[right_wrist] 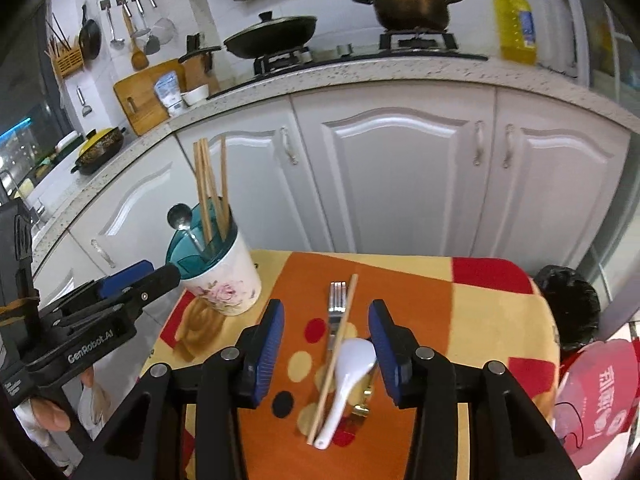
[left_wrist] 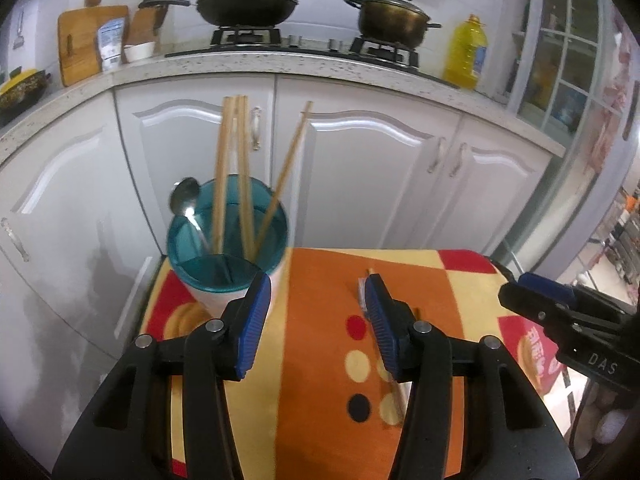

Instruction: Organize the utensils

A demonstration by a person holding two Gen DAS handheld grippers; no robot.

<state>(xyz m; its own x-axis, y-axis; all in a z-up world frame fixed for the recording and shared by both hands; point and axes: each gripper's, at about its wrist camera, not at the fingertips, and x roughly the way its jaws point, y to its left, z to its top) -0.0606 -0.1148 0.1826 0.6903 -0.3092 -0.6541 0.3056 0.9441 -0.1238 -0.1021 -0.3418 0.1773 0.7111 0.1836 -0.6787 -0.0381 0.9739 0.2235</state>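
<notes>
The cup (right_wrist: 224, 276) stands at the far left corner of the table (right_wrist: 480, 320) so long things can stand up in it. Four chopsticks (left_wrist: 230, 168) and one metal spoon (left_wrist: 185, 199) lean inside it already.

Still lying flat near the middle of the table — one fork (right_wrist: 337, 304), one chopstick (right_wrist: 340, 344) and one white spoon (right_wrist: 348, 372), all touching in a little pile.

The right gripper (right_wrist: 326, 344) hangs just above that pile, jaws apart, holding nothing — likely there to pick one up. The left gripper (left_wrist: 316, 320) waits beside the cup, jaws apart and empty too.
</notes>
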